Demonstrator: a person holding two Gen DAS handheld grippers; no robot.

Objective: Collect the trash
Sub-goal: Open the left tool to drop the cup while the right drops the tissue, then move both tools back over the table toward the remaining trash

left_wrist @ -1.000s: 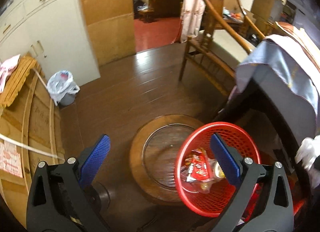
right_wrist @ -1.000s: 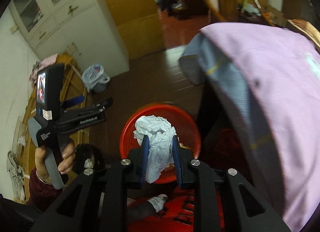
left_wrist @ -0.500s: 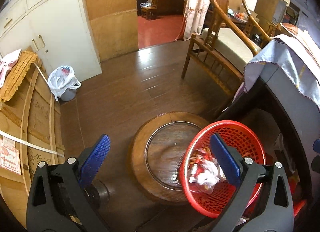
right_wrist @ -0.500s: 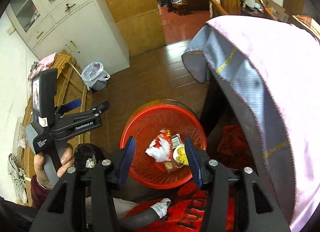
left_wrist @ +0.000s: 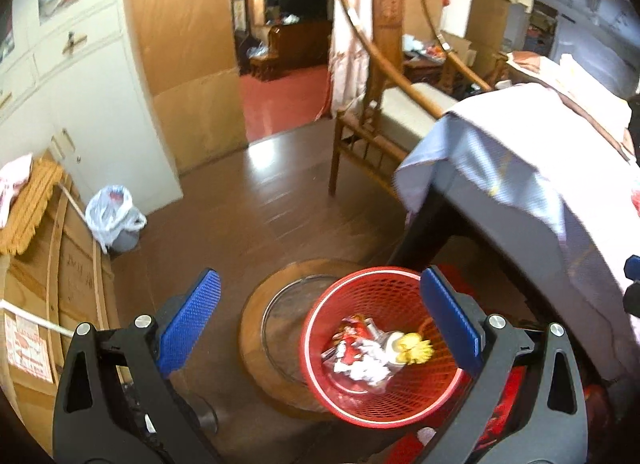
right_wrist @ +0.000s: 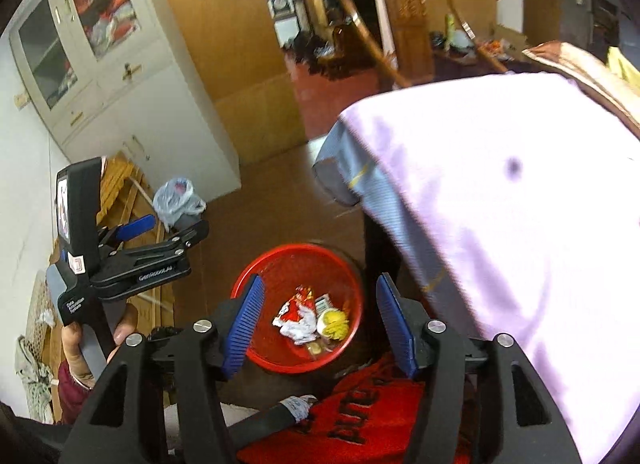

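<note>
The red basket (right_wrist: 298,308), low in the centre of the frame, holds crumpled tissue (right_wrist: 298,328) and wrappers: light, soft, easy to pinch anywhere. Both the right gripper (right_wrist: 320,324) and left gripper (left_wrist: 320,320) have fingers spread, empty.

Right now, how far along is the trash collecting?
Done: crumpled tissue and wrappers lie in the red basket. In hand: nothing; the right gripper and left gripper are both open and empty. Left: no more loose trash shows on the table.
</note>
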